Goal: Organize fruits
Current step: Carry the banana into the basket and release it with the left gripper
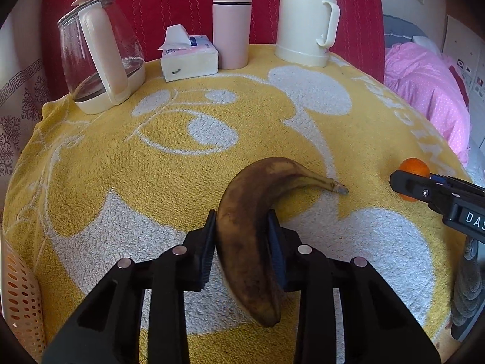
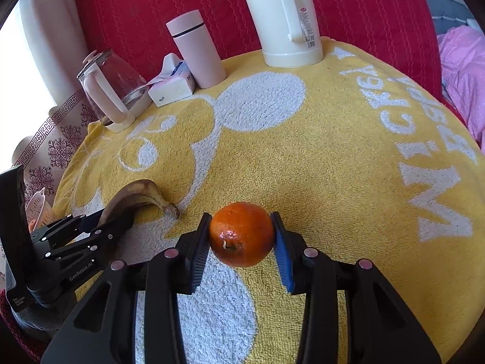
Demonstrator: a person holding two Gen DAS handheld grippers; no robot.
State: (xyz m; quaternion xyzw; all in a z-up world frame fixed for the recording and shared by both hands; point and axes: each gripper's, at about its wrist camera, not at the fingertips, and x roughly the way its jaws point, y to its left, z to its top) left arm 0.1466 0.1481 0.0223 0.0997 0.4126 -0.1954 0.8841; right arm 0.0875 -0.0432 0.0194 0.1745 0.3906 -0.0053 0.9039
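The left gripper (image 1: 242, 236) is clamped across the middle of the brown banana (image 1: 257, 227), whose long axis runs forward along the fingers, stem pointing right toward the right gripper (image 2: 242, 236), which clenches the orange (image 2: 241, 238) over the yellow towel (image 2: 333, 166); the perforated basket (image 1: 21, 297) sits at far left, nearest the banana hand

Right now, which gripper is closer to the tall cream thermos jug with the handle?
Right. The right gripper, clamping the round orange fruit, sits nearly straight in front of the tall cream thermos jug. The left gripper, holding the brown overripe banana, is further left and nearer the towel's front edge.
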